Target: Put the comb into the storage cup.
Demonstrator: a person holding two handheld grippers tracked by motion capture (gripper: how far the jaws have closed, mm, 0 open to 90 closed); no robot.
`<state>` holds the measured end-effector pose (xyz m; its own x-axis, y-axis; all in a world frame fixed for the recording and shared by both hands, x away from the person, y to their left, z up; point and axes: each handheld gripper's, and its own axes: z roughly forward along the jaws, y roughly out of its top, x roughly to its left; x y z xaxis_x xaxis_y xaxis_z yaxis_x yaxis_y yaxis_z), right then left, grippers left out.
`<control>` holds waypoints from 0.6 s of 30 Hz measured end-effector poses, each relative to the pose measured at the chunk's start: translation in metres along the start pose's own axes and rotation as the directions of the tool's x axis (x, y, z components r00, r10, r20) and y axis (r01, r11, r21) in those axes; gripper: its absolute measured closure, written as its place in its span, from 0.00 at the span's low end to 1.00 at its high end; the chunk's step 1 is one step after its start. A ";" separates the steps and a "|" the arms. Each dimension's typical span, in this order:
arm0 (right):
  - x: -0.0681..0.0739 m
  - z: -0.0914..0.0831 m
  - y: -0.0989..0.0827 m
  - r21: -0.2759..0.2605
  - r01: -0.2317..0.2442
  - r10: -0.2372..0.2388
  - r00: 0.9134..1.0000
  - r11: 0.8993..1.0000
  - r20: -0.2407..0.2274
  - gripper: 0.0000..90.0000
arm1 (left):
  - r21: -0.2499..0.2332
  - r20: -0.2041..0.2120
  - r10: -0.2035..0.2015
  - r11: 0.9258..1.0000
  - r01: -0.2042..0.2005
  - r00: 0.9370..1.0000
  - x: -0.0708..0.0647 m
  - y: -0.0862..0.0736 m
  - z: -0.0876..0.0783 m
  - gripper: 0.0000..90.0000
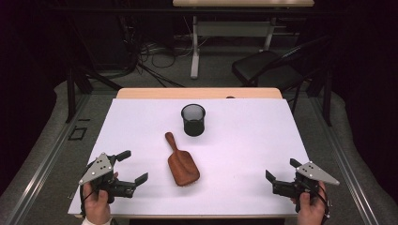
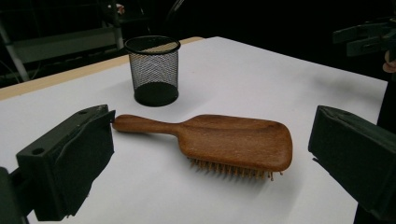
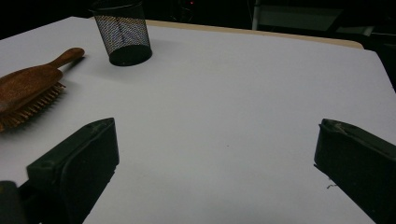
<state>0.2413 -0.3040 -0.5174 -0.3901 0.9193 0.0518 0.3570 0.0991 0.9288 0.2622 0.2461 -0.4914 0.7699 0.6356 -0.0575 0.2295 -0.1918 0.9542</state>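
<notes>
High view: your left gripper and right gripper rest wide open and empty, the wooden hairbrush lying between them, nearer the left. Left gripper view: hairbrush lies bristles-down just ahead of your spread jaws, mesh cup beyond. Right gripper view: hairbrush far left of the parted jaws.

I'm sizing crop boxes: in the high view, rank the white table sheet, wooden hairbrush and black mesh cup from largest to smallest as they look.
1. white table sheet, by far the largest.
2. wooden hairbrush.
3. black mesh cup; it stands farther from the camera, so its true size against the brush is unsure.
</notes>
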 end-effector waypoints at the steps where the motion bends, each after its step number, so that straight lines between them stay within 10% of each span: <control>1: 0.000 0.000 0.000 0.000 0.000 0.000 1.000 1.000 0.000 0.00 | 0.005 0.008 -0.002 1.000 0.002 1.000 0.000 0.000 0.001 0.00; 18: 0.005 0.008 0.004 0.010 0.002 -0.001 1.000 1.000 -0.015 0.00 | 0.076 -0.083 -0.070 0.994 0.076 0.994 0.000 -0.007 0.009 0.00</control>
<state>0.2476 -0.2956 -0.5168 -0.4034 0.9133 0.0561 0.3652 0.1045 0.9251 0.2657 0.2407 -0.5006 0.6998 0.7074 -0.0993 0.3319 -0.1989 0.9221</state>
